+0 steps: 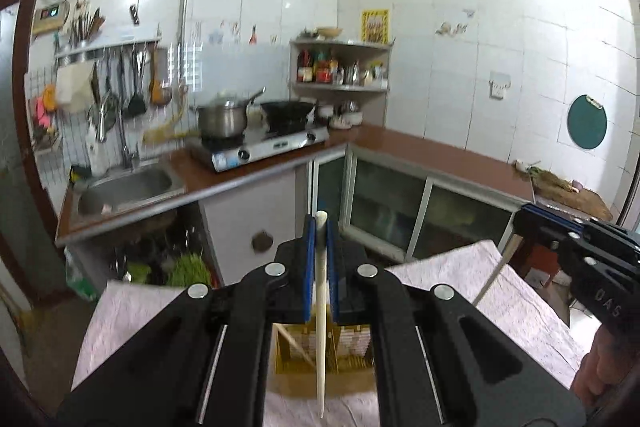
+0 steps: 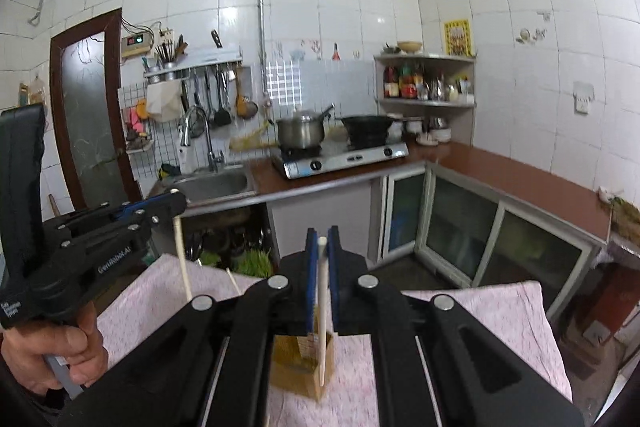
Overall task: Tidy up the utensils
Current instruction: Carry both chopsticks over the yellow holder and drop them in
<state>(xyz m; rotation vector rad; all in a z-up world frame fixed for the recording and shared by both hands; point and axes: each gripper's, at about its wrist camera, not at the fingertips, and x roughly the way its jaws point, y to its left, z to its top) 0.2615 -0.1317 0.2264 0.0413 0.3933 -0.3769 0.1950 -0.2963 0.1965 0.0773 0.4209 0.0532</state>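
The setting is a white-tiled kitchen with a brown counter [image 2: 520, 179], a sink [image 2: 216, 185] and a two-burner stove [image 2: 344, 157]. Nearest to me is a table under a pink patterned cloth [image 2: 480, 331], with a wooden utensil box [image 2: 304, 363] standing on it.

My left gripper [image 1: 320, 239] is clamped on one pale chopstick [image 1: 321, 307]. The blue pads pinch it near its upper end, and the shaft hangs down over the box. My right gripper [image 2: 322, 251] is clamped likewise on a second pale chopstick [image 2: 322, 307], whose tip hangs at or just over the box's near edge. At least one more stick leans in the box.

Hazards, as I judge them:

1. Pivoting. Each stick is pinched at a single point high up, so a quick swing of my wrist could rotate it between the pads or let it slide out.
2. Collision. The two grippers work near each other, and converging on one slot could knock the sticks together.
3. Tipping. The box looks light, so a tip that catches its rim or the leaning stick could shift or topple it.
4. Misplacement. The tips sit low in both views, partly behind the gripper bodies, so aiming at a compartment is uncertain.
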